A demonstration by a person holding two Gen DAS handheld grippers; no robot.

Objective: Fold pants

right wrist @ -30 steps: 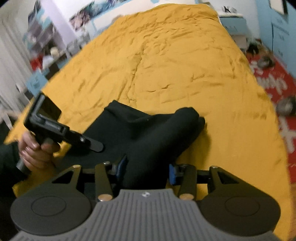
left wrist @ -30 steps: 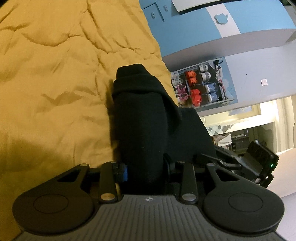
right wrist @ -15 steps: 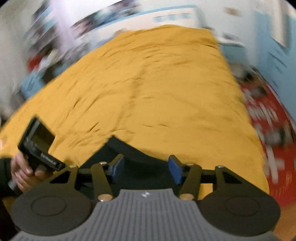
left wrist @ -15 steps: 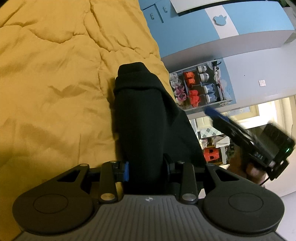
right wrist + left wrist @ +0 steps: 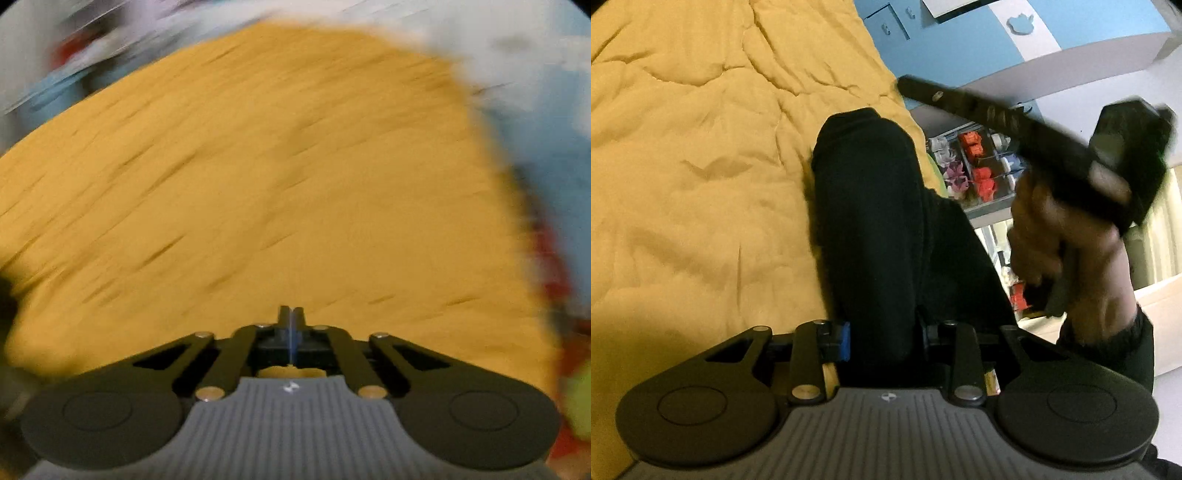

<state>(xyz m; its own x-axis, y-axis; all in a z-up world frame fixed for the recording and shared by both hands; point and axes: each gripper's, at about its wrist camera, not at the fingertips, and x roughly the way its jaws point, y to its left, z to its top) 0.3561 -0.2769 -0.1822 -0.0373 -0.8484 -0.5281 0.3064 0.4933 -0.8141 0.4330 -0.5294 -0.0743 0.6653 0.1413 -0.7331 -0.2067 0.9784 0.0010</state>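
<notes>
On my left, the left gripper (image 5: 882,339) is clamped on a thick bundle of the black pants (image 5: 871,221), which lie along the right-hand edge of the yellow quilt (image 5: 694,177), close to the drop toward the blue cabinet (image 5: 960,48). That one grip is all that holds the fold; if I tug or let the pads slacken, I judge the layers could slide apart or the bundle could slip off the bedside. Further right, my right hand (image 5: 1052,243) swings its tool through the air, blurred, clear of the cloth. The right gripper (image 5: 291,317) has its jaws pressed flat together with nothing between them, over bare quilt. Sweeping this fast, I risk snagging the fabric or landing on the wrong edge, and it must open first.
</notes>
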